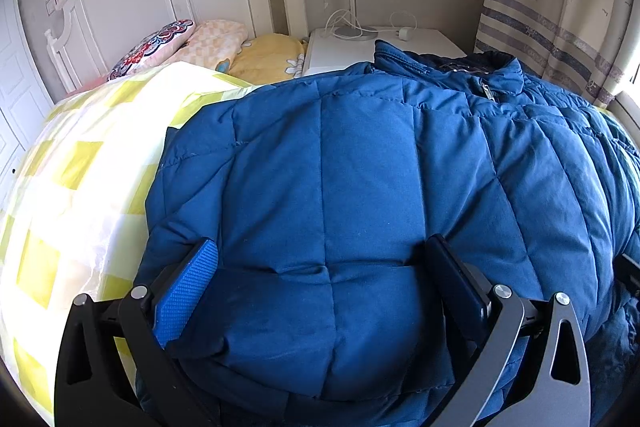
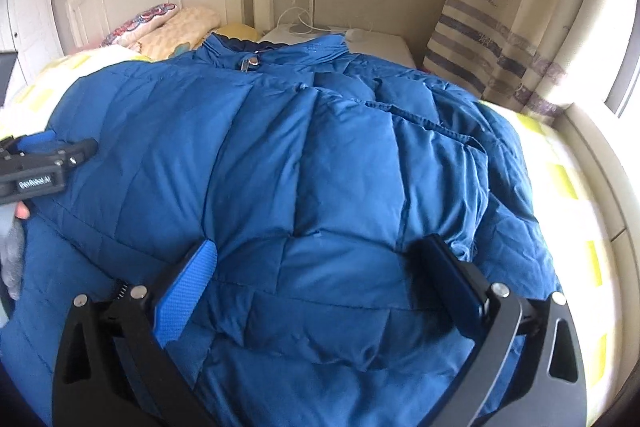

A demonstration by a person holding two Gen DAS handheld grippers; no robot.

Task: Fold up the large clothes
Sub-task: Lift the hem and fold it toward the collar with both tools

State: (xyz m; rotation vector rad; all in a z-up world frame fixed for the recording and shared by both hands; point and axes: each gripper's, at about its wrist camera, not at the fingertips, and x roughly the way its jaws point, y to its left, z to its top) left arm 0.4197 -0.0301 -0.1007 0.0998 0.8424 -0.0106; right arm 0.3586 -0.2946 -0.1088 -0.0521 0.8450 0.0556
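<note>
Both claws, left gripper (image 1: pixel 324 267) and right gripper (image 2: pixel 320 263), spread wide, gripping nothing, blue puffer jacket (image 1: pixel 360 163) bulging between fingers, on bed (image 1: pixel 80 163).

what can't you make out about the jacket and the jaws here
- Left wrist view: blue jacket hem, cut off behind the left gripper and the bottom edge.
- Right wrist view: jacket's sleeve, lost in its folds.
- Both views: whether the wide-open jaws touch the fabric.
</note>
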